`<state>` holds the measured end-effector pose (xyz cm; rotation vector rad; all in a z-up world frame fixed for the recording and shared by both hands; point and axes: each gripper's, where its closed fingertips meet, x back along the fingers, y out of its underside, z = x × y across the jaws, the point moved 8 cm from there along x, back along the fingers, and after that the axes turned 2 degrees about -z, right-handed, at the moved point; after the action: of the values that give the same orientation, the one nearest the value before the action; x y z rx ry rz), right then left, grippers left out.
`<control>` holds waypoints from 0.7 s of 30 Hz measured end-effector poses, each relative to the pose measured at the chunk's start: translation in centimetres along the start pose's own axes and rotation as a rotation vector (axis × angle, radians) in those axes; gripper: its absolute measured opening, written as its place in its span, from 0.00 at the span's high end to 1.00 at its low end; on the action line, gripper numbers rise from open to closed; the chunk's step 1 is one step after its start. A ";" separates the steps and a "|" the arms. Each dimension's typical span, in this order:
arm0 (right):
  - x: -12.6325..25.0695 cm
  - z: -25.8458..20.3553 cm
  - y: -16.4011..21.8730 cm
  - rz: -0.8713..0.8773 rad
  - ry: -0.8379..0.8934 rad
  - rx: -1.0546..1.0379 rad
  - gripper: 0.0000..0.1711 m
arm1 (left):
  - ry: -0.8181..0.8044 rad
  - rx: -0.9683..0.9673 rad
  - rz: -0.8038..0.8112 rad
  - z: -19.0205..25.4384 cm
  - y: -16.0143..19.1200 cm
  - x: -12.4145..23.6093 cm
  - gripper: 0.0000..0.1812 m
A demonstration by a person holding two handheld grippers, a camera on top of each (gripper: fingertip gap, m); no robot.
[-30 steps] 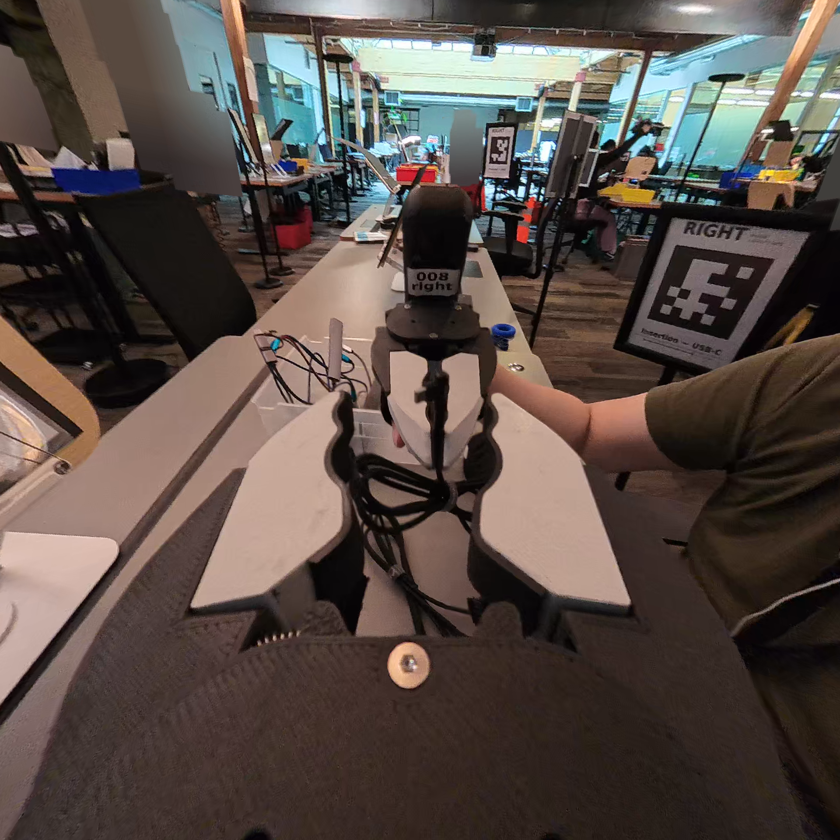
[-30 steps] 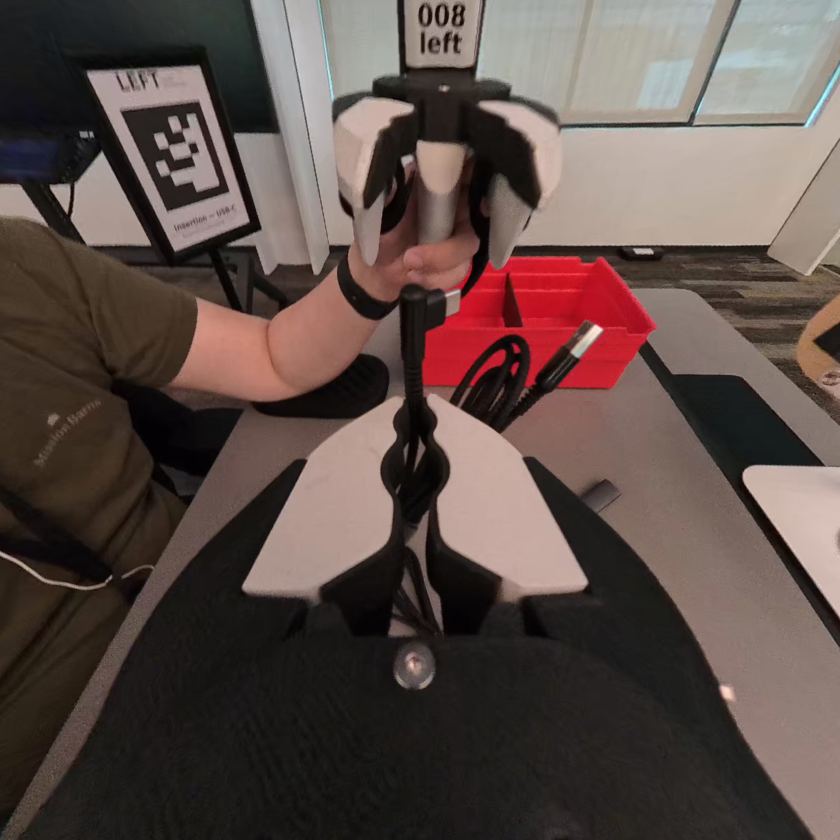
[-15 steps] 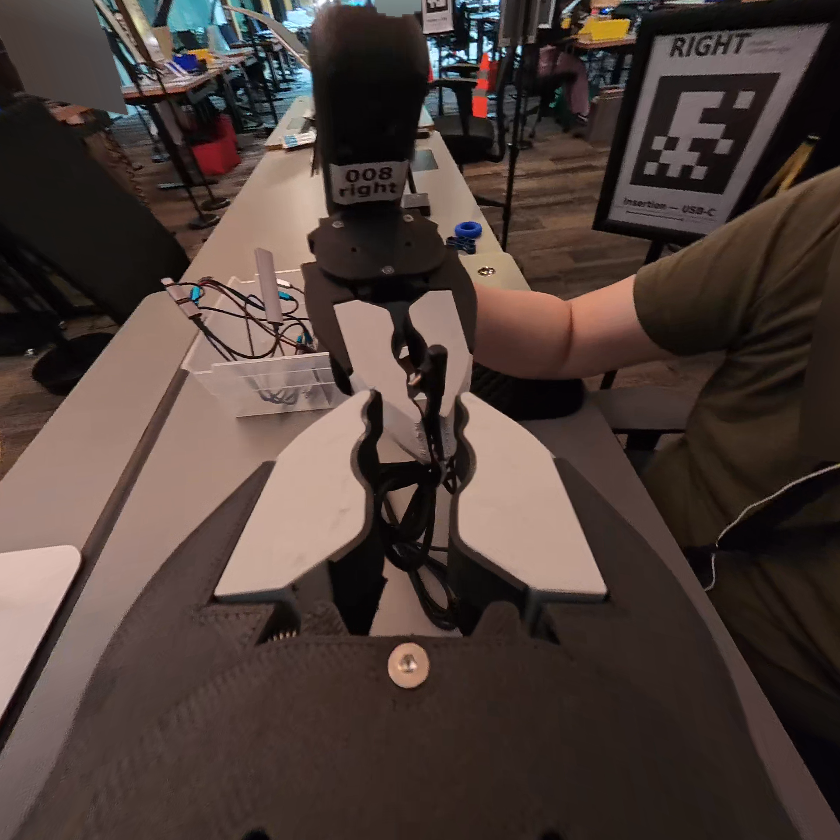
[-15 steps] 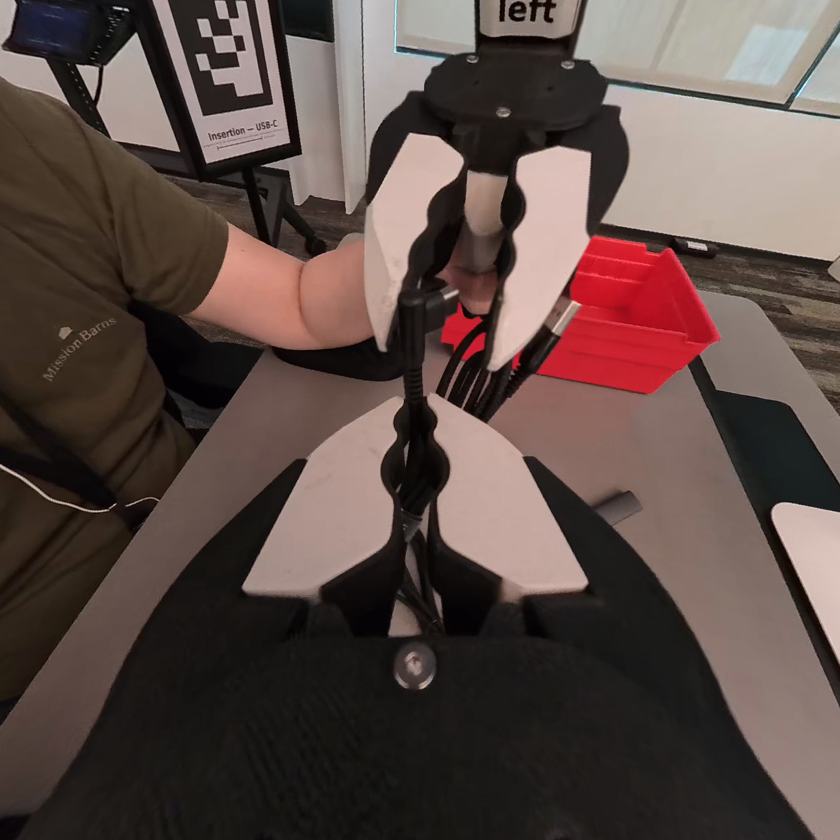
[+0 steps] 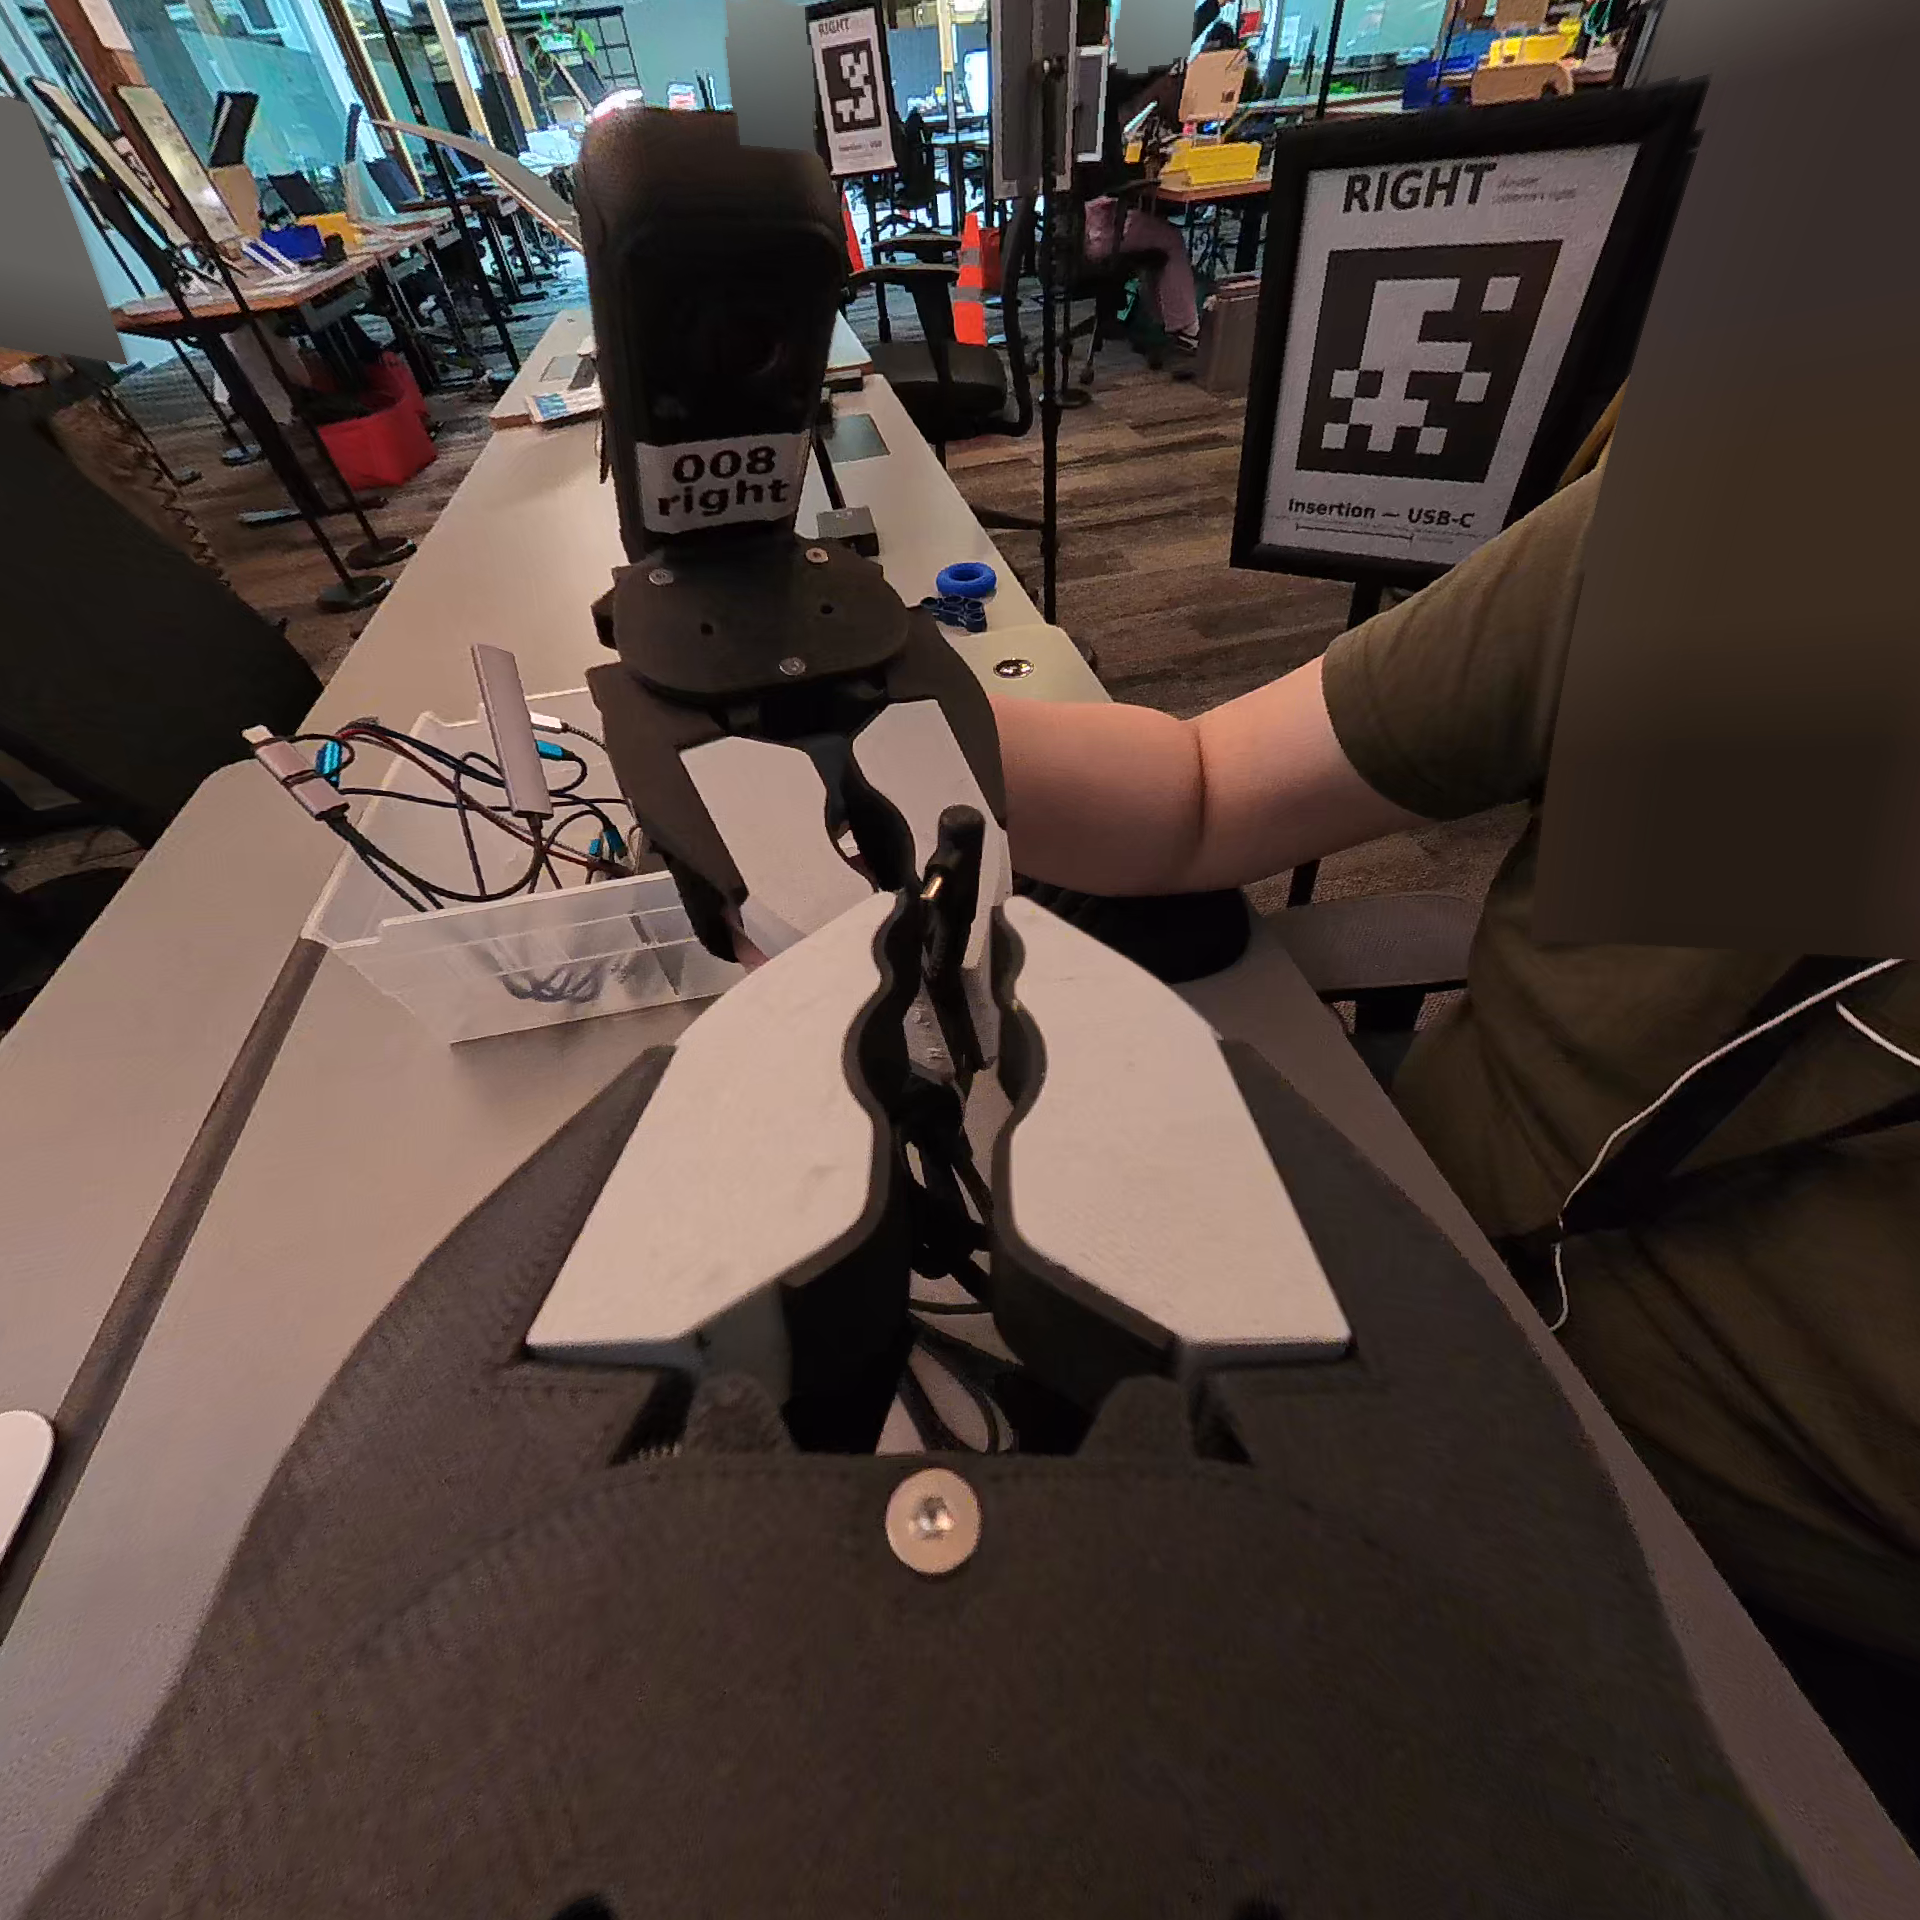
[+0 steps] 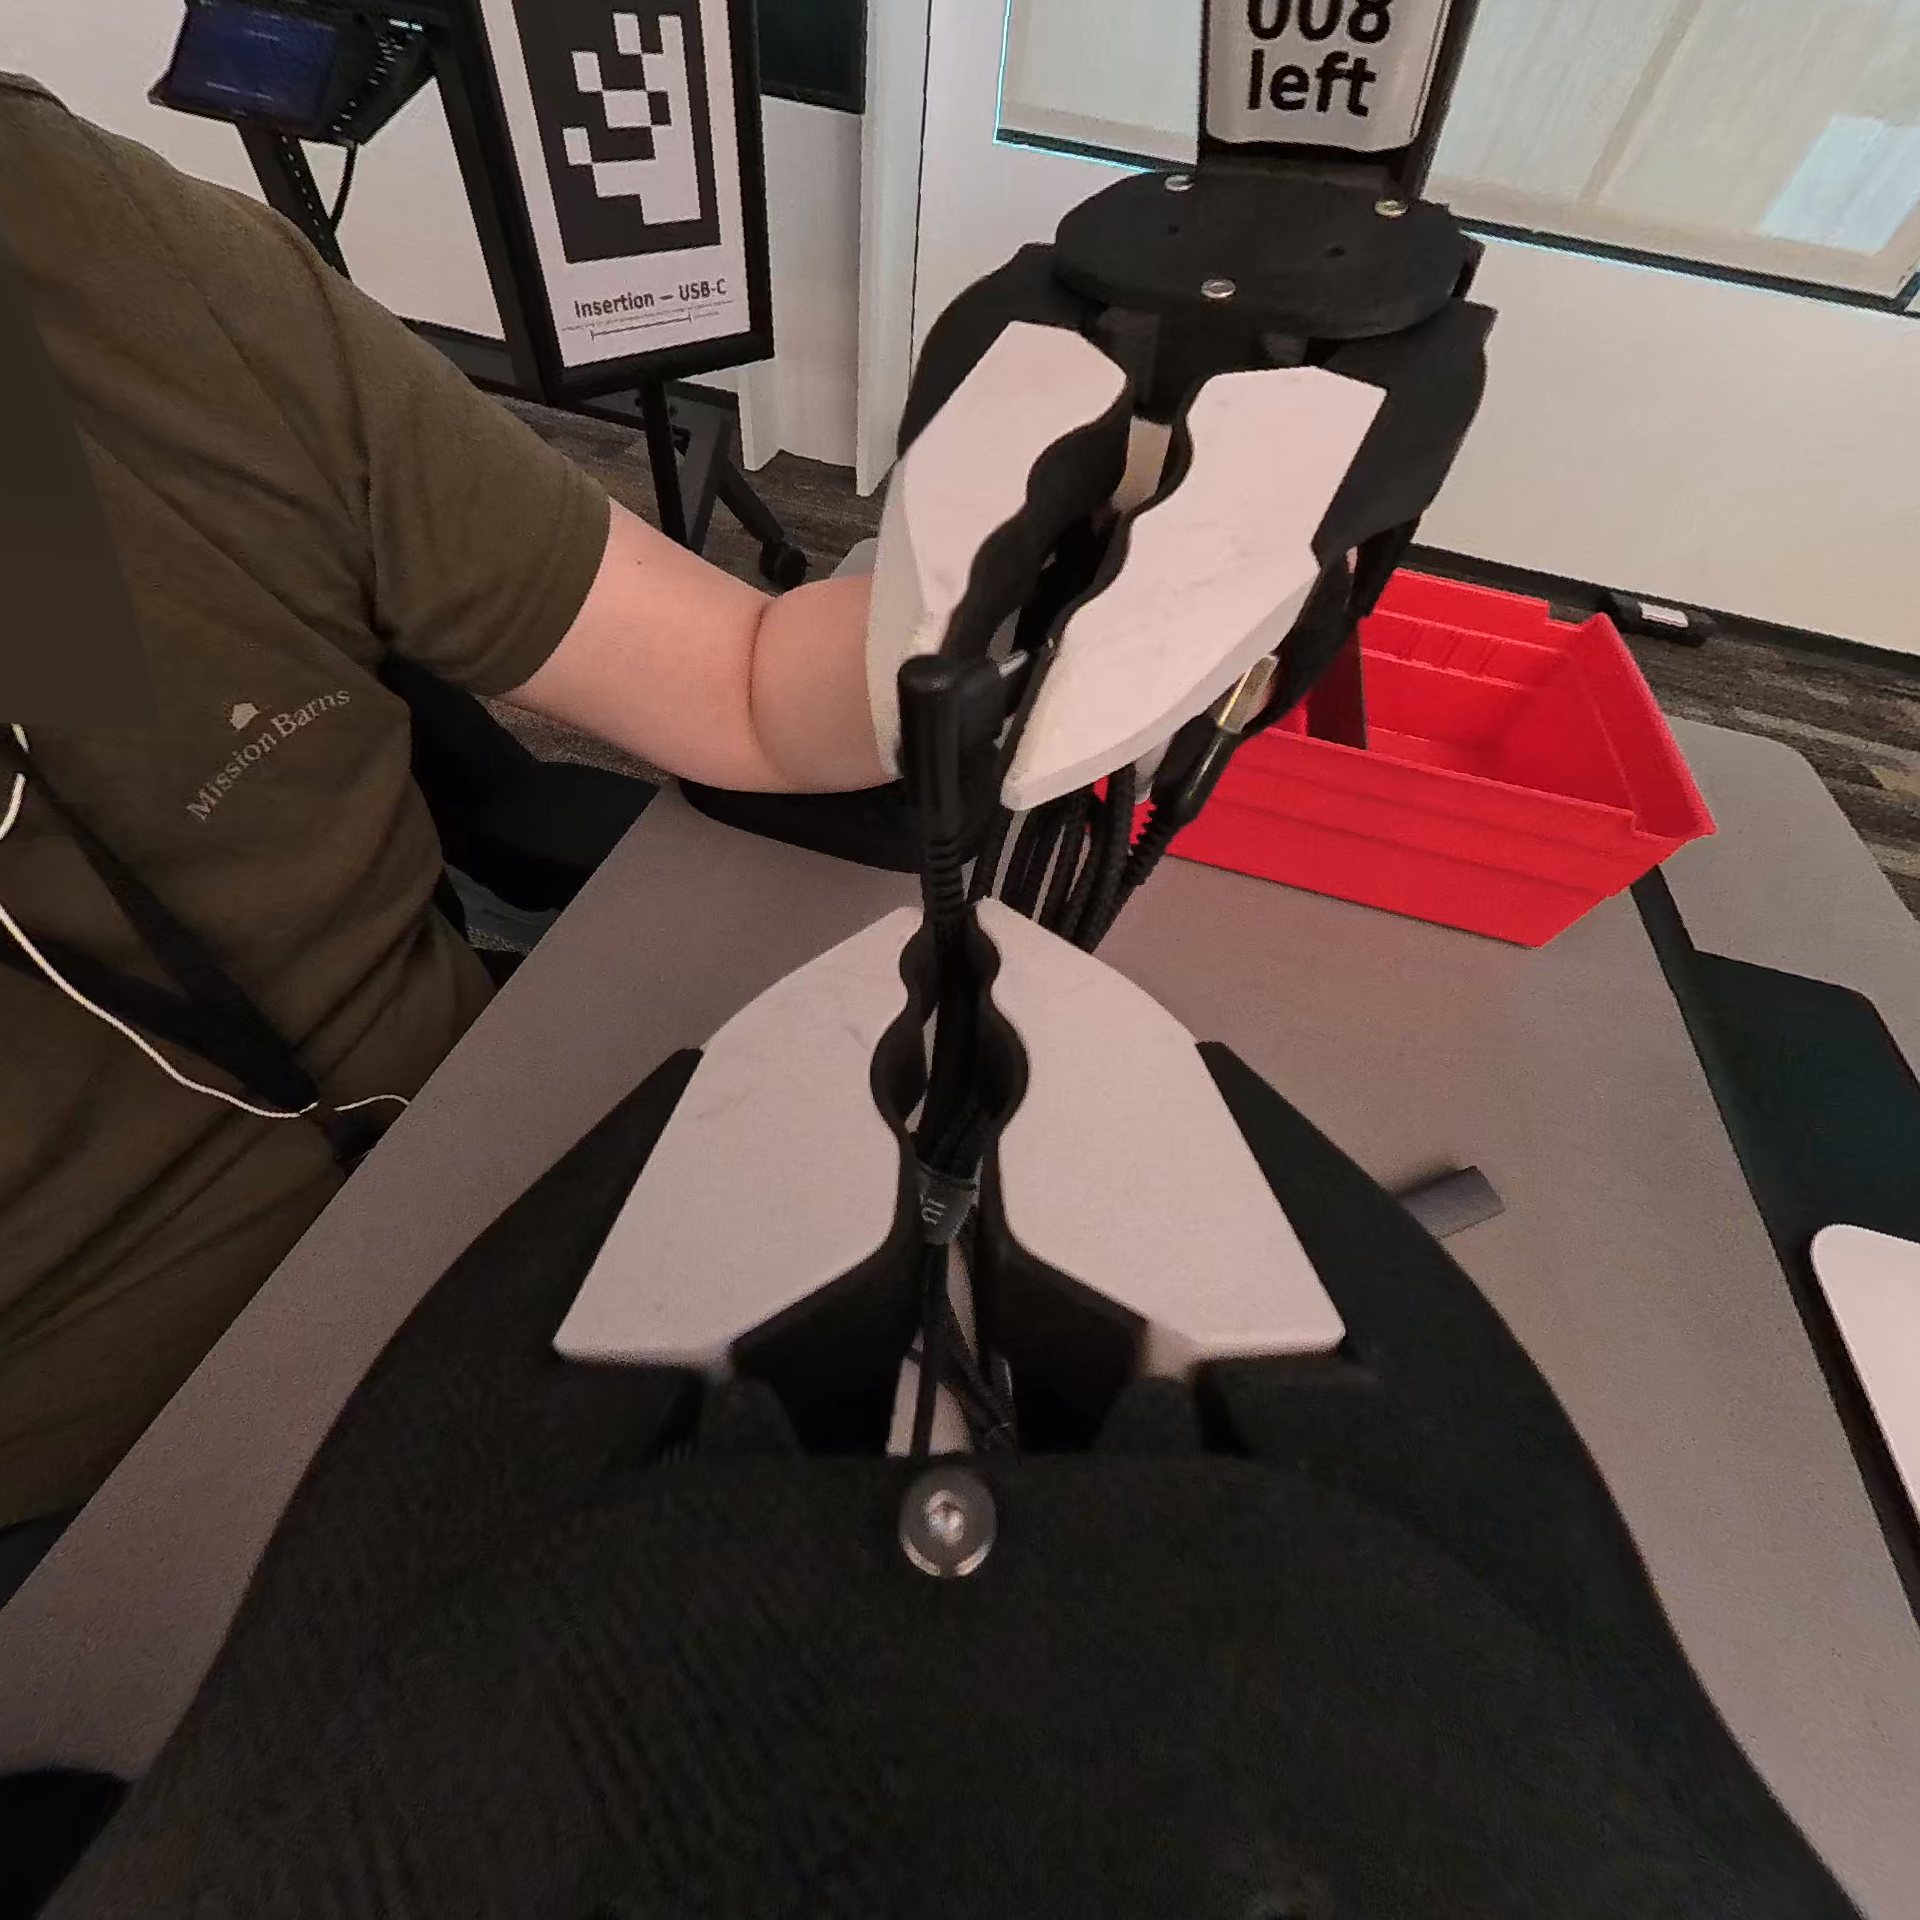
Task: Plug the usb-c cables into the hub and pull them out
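Observation:
My right gripper (image 6: pixel 951 920) is shut on a black usb-c cable (image 6: pixel 940 831) just below its right-angle plug (image 6: pixel 935 686). The rest of the cable hangs in loops under it, with a silver usb-a end (image 6: pixel 1242 696). My left gripper (image 6: pixel 966 769) faces the right one from above. Its jaws are closed to a narrow gap around the plug's metal tip. In the left wrist view the plug (image 5: pixel 956 831) stands at my left gripper (image 5: pixel 945 914) fingertips, with the right gripper (image 5: pixel 852 914) just behind it. A small dark grey block, maybe the hub (image 6: pixel 1455 1195), lies on the table.
A red bin (image 6: pixel 1455 790) stands behind the left gripper. A clear bin (image 5: pixel 520 935) holds several cables and silver stick hubs. A blue ring (image 5: pixel 966 582) lies farther back. The person's arms reach in from the side. A white slab (image 6: pixel 1870 1330) sits at the table's right edge. Spacing between my two grippers at the tips: around 4 cm.
The two grippers have come together. The left jaws went from wide open to nearly closed around the plug. The right gripper has kept its hold on the cable.

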<state>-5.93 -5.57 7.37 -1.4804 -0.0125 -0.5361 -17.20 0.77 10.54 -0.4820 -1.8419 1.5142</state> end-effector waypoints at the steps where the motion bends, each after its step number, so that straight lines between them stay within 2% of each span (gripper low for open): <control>1: 0.0 0.0 0.0 -0.002 0.000 0.000 0.98 | 0.001 0.003 0.001 0.0 0.0 -0.1 0.94; 8: 0.2 0.3 0.2 0.011 0.012 -0.015 0.98 | -0.036 0.025 0.023 -0.4 -0.2 -0.4 0.96; 13: 0.9 1.1 0.0 0.056 0.121 -0.006 0.98 | -0.134 0.033 0.057 -1.3 -0.6 -0.2 0.98; 15: 1.2 1.4 -0.2 0.074 0.186 0.004 0.93 | -0.168 0.029 0.068 -1.4 -0.8 0.0 0.98; 17: 1.6 1.4 -0.9 0.136 0.224 0.013 0.85 | -0.213 0.032 0.064 -1.7 -0.9 0.4 0.98; 21: 3.4 1.5 -2.4 0.314 0.297 -0.012 0.87 | -0.261 0.055 0.074 -2.2 -0.8 0.9 0.98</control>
<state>-3.33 -5.31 10.89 -1.3682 0.4497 -0.4939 -16.11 2.69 11.74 -0.3427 -1.9907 1.7418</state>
